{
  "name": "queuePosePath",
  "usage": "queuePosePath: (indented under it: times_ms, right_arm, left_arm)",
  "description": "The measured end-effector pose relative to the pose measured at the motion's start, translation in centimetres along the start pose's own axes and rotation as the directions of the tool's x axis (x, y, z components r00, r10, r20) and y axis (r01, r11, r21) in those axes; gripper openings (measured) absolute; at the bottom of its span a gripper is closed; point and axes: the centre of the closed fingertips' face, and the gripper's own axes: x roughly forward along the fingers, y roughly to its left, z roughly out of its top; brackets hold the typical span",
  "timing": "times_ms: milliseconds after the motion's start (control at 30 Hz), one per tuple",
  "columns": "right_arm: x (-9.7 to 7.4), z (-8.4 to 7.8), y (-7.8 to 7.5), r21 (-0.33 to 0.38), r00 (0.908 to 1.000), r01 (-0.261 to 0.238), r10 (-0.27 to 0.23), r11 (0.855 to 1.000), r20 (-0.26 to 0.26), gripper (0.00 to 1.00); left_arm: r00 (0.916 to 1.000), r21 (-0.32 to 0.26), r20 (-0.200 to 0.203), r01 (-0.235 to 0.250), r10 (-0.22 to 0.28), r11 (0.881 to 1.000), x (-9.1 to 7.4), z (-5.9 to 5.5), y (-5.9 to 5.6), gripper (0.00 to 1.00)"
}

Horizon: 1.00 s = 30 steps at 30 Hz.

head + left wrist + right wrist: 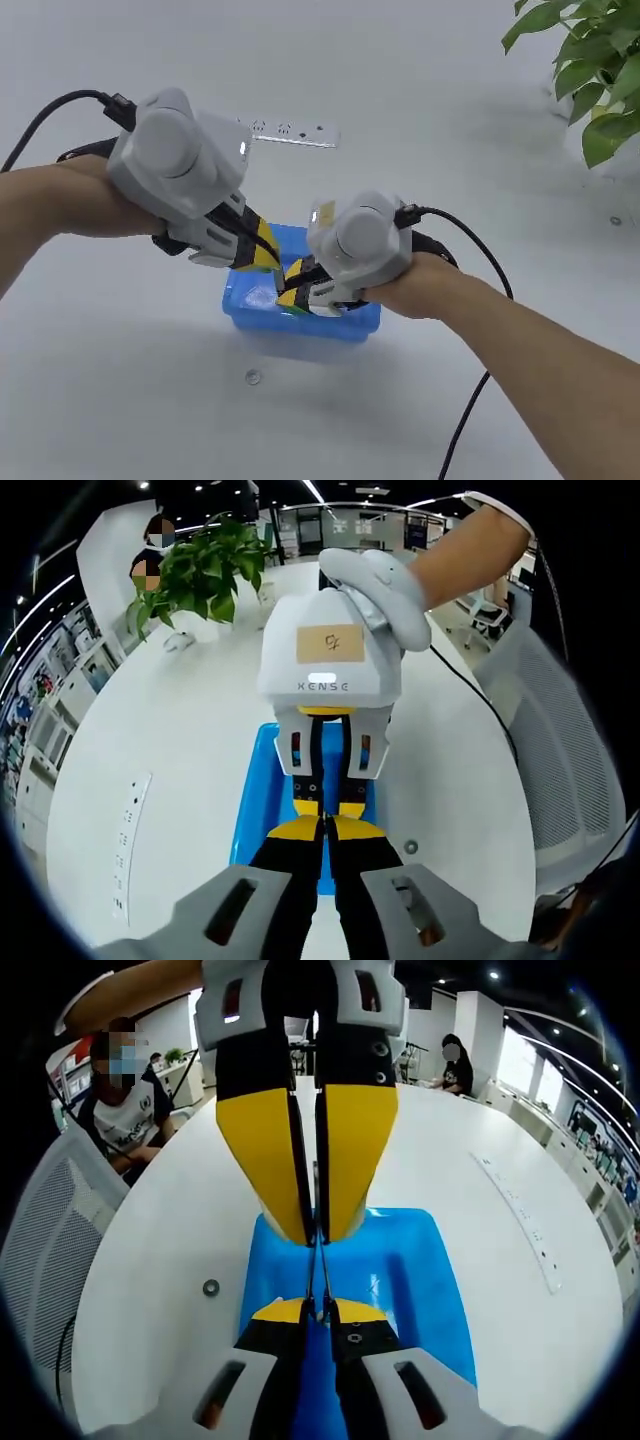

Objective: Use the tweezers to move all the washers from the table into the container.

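Washer (252,377) alone on the white desk (120,400), just outside the blue container (245,312).
Left tool (268,255) and right tool (292,290) meet tip to tip above the container, both clenched on the slim tweezers (318,1260) running between them.

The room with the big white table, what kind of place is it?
Probably an office or lab: a mesh office chair, a power strip on the table, and people sitting behind.

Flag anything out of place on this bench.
One washer lies on the white table, outside the blue container and apart from it. Nothing looks spilled or damaged.
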Motion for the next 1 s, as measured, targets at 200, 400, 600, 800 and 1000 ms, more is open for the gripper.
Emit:
queuePosePath:
  times_ms: [200, 400, 600, 800, 1000]
  right_arm:
    - [0.0, 0.0, 0.1, -0.006, 1.0000, 0.004, -0.004, 1.000, -0.004, 0.11]
    - [-0.2, 0.3, 0.1, -0.014, 1.0000, 0.007, -0.007, 1.000, -0.004, 0.11]
    - [-0.6, 0.6, 0.2, -0.020, 0.9999, 0.014, -0.014, 1.000, -0.001, 0.11]
    - [-1.3, 1.2, 0.3, -0.032, 0.9996, 0.030, -0.030, 0.999, 0.002, 0.11]
    - [-2.1, 2.0, 0.3, -0.042, 0.9989, 0.047, -0.046, 0.998, 0.009, 0.11]
  left_arm:
    - [1.0000, 0.002, -0.001, -0.001, 0.001, 1.000, -0.1, -0.1, -0.2, 0.06]
    - [1.0000, 0.005, -0.002, -0.005, 0.005, 1.000, -0.4, 0.1, -0.3, 0.06]
    - [0.9999, 0.009, 0.000, -0.013, 0.013, 1.000, -0.7, 0.5, -0.4, 0.06]
    - [0.9997, 0.019, 0.003, -0.024, 0.024, 1.000, -1.4, 1.1, -0.6, 0.06]
    - [0.9992, 0.033, 0.004, -0.039, 0.039, 0.999, -2.2, 1.9, -0.8, 0.06]
